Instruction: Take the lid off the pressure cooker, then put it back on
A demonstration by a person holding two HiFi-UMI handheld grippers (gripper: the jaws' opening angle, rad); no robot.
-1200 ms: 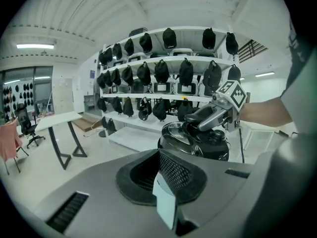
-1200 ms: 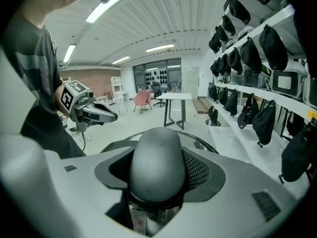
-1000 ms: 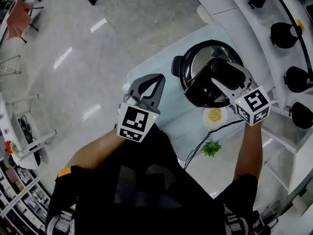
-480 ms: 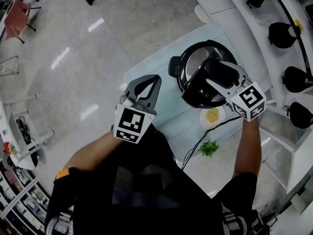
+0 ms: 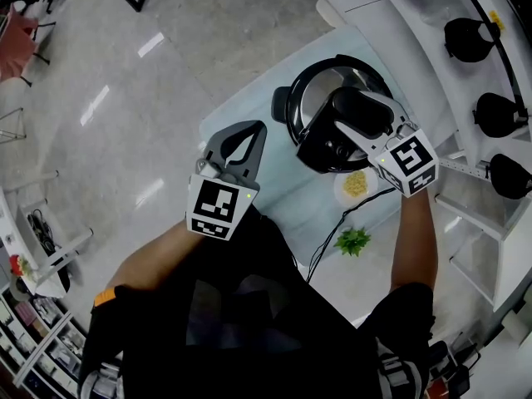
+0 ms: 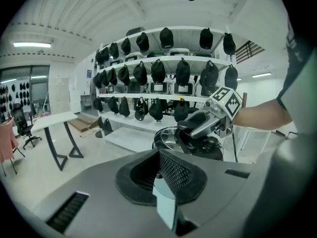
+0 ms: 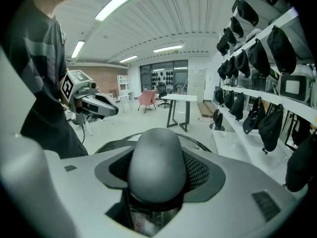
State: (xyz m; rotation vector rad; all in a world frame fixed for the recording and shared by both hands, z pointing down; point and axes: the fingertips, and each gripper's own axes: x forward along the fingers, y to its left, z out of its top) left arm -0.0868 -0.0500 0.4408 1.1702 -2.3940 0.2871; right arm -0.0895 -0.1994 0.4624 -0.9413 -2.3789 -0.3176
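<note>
Lid seems shifted leftward, handle clamped by right tool; left tool closed, empty

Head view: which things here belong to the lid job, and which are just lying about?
Job in hand: pressure cooker; its lid; lid handle, clamped in the right gripper.

Lying about: small plate of yellow food; green leafy sprig; black cable; dark caps on the shelves; left gripper, shut and empty, off to the side.

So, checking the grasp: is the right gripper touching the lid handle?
Touching. The right gripper view shows the right gripper shut around the lid handle, pads against both sides.
</note>
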